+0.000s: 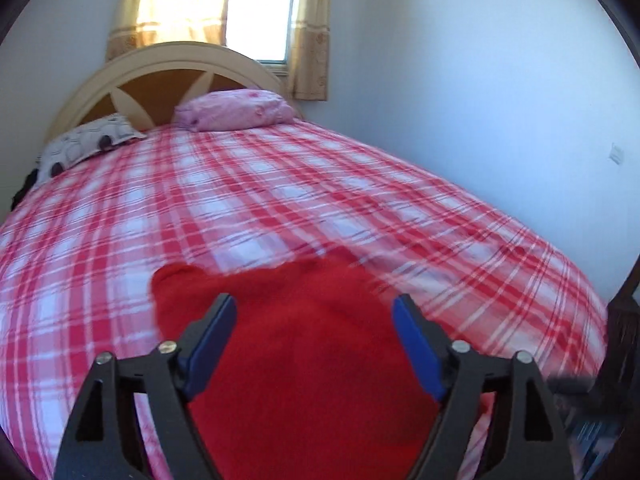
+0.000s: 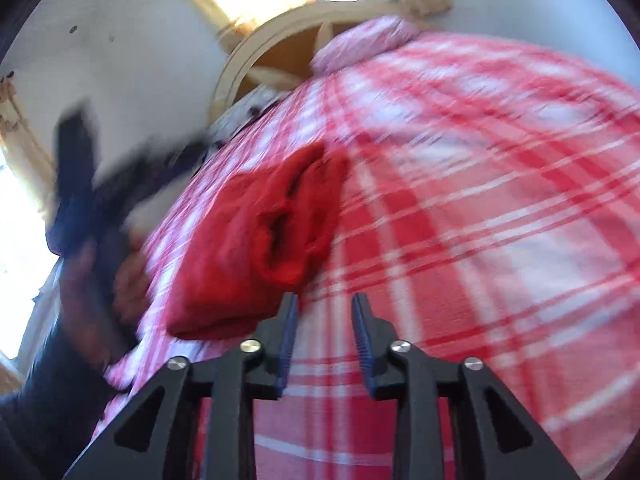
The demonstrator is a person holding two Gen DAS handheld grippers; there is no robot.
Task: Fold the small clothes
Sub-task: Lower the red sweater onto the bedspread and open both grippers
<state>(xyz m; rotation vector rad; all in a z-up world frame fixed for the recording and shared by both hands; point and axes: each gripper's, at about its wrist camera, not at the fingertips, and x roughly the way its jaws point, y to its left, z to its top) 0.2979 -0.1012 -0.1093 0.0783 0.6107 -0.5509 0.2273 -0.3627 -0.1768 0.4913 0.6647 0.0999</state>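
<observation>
Left wrist view: my left gripper (image 1: 314,312) spread over folded red garment (image 1: 296,344); right gripper (image 2: 325,308) parted, empty (fold released; next, smoothing).

Left wrist view: low over bed (image 1: 280,200), near foot edge, faces headboard (image 1: 160,68) and window (image 1: 260,8); close on red garment (image 1: 300,360) between own fingers. Right wrist view: tilted, blurred, close above bed (image 2: 480,200), faces same headboard (image 2: 260,40). Shared: red garment (image 2: 256,248), plaid sheet, pink pillow (image 1: 236,110), headboard. Left gripper (image 2: 80,200) shows as blur at right view's left edge.
</observation>
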